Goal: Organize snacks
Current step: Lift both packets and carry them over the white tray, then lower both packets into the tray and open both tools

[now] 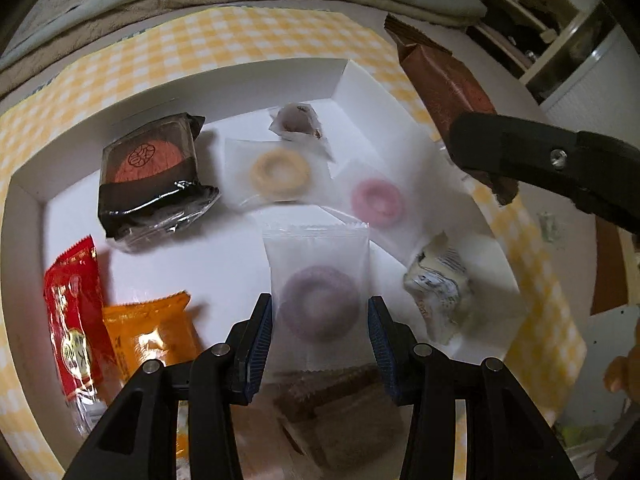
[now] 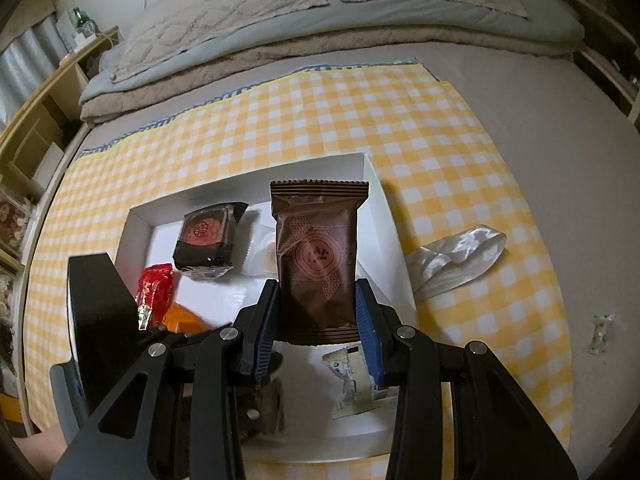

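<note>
A white box [image 1: 336, 80] on a yellow checked cloth holds several wrapped snacks. My left gripper [image 1: 320, 312] is shut on a clear packet with a purple ring cookie [image 1: 318, 276], held just above the box floor. Yellow [image 1: 280, 172] and pink [image 1: 376, 200] ring cookie packets lie behind it. My right gripper [image 2: 316, 296] is shut on a brown foil packet [image 2: 316, 248], upright above the box [image 2: 372, 168]; it also shows at the right of the left wrist view [image 1: 440, 76].
In the box lie a dark wrapped cake [image 1: 152, 176], red [image 1: 72, 312] and orange [image 1: 148, 332] packets, and a white wrapped sweet [image 1: 440, 288]. A crumpled clear wrapper [image 2: 456, 260] lies on the cloth right of the box. Folded bedding [image 2: 320, 32] lies behind.
</note>
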`<state>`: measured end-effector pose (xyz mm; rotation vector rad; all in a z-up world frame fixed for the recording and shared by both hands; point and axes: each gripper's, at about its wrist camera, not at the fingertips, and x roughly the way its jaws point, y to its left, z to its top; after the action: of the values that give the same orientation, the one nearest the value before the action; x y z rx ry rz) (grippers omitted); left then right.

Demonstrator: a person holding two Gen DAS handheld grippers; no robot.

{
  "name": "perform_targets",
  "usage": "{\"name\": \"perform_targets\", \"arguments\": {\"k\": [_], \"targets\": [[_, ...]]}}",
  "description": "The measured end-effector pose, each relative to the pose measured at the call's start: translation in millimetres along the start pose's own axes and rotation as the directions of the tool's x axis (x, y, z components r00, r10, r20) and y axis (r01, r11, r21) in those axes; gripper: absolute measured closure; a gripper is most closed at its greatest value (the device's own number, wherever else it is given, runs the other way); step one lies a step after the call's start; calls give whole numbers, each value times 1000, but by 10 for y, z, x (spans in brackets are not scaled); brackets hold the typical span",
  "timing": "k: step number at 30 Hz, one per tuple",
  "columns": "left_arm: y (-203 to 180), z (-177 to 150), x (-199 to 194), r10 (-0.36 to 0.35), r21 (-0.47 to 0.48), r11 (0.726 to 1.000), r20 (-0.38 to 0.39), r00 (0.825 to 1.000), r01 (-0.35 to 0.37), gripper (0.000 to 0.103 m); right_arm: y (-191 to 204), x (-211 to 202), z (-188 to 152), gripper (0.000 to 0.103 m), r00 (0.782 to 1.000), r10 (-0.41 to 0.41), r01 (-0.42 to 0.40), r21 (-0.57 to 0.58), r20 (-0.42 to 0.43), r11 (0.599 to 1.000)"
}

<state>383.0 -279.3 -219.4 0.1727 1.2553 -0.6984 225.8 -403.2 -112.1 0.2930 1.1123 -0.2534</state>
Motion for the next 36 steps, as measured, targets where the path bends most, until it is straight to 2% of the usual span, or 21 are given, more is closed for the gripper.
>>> {"name": "perform_targets", "arguments": {"k": [3,10,13,19,22,23,28,33,36], "targets": [[45,34,-80,-4,-16,1000,14,1000,4,57,21,-3,-11,65,1000,3,-3,-8,-4,1000],[458,119,-147,67,-148,987,42,997,-60,58,21,155,-50,65,998,3,-3,-5,-60,1000],[563,104,-199,52,-186,982,47,998,-43,58,39,219,-63,65,997,3,-3,-6,-77,1000],[575,93,-222,42,-183,983,52,998,-32,57,126,317,-56,65,995,52,-53,0,-89,999],[604,66,-217,28,-189,982,51,998,-18,54,161,371,-61,60,991,92,-92,7,-92,996],[606,58,-221,27,-189,982,49,998,-17,54,150,391,-58,53,992,85,-84,11,-98,996],[581,41,-242,27,-190,982,48,998,-17,53,84,431,-80,52,991,57,-53,34,-124,998],[509,55,-248,3,-181,983,63,998,9,34,46,362,-96,52,991,65,-60,43,-115,997],[452,60,-236,4,-156,988,62,998,5,33,24,321,-105,52,991,68,-64,41,-111,997]]}}
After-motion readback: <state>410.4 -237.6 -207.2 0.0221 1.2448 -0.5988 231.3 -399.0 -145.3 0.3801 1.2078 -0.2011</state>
